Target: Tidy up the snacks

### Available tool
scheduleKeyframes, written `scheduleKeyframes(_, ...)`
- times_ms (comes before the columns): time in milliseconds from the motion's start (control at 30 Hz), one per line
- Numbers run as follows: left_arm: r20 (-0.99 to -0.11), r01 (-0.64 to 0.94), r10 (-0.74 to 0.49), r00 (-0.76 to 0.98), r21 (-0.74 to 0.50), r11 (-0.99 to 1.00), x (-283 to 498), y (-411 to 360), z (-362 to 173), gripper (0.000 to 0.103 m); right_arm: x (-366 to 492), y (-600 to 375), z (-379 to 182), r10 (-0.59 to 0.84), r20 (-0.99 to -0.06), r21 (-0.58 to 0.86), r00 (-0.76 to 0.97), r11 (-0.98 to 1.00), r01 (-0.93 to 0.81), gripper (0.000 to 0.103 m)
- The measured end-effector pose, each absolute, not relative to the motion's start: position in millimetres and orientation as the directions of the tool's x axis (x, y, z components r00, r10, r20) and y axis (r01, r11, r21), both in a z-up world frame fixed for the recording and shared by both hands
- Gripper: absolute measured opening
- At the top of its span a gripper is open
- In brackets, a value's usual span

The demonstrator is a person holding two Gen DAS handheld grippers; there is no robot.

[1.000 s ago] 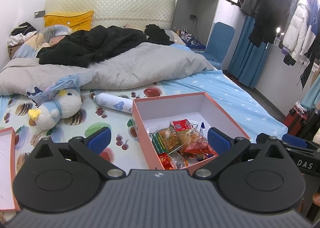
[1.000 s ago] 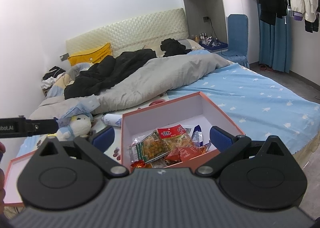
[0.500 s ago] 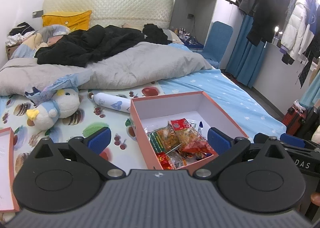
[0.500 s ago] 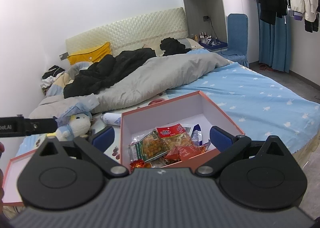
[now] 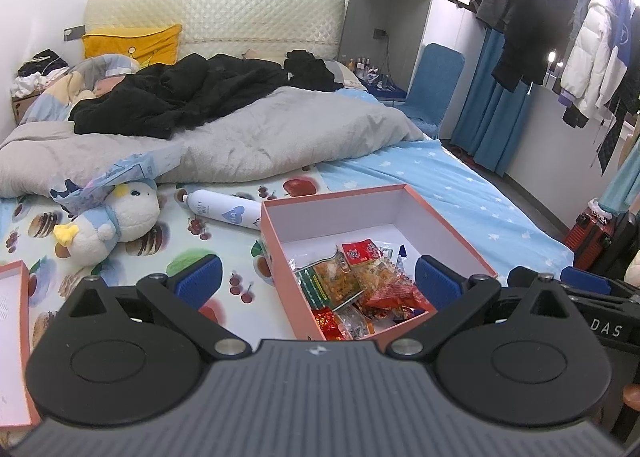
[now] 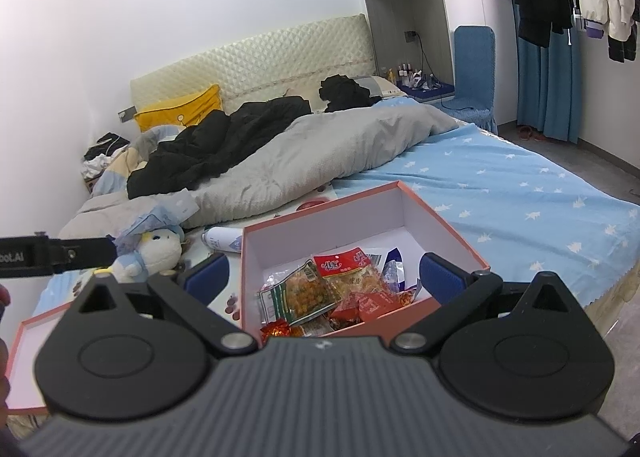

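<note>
Snacks (image 5: 352,281) lie heaped in the near half of one open pink box (image 5: 440,225) on the bed (image 5: 460,185); their exact number cannot be told. Left of the box sits one pink lid (image 5: 16,337). Beyond the box's left corner lie one plush toy (image 5: 116,221) and one white bottle (image 5: 224,211). Both tools hover over the box, empty: the left tool (image 5: 318,281) has its two blue pads spread wide, the right tool (image 6: 324,277) likewise. Only the right wrist view shows the box's near outer wall.
</note>
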State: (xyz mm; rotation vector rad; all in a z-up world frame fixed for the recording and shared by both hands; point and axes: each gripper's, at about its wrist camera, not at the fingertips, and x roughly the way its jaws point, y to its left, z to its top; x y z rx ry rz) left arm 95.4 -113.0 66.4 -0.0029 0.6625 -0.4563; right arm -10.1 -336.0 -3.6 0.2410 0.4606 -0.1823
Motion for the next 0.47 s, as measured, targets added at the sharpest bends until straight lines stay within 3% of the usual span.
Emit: scheduleKeyframes(467, -0.596, 0.404, -0.403, 0.694, -0.141, 0.904, 96.3, -110.9, 66.0, 0.103, -9.2, -336.3, -3.6, -0.118, -0.465, 0.188, 0.877, 0.955, 0.228, 0.103)
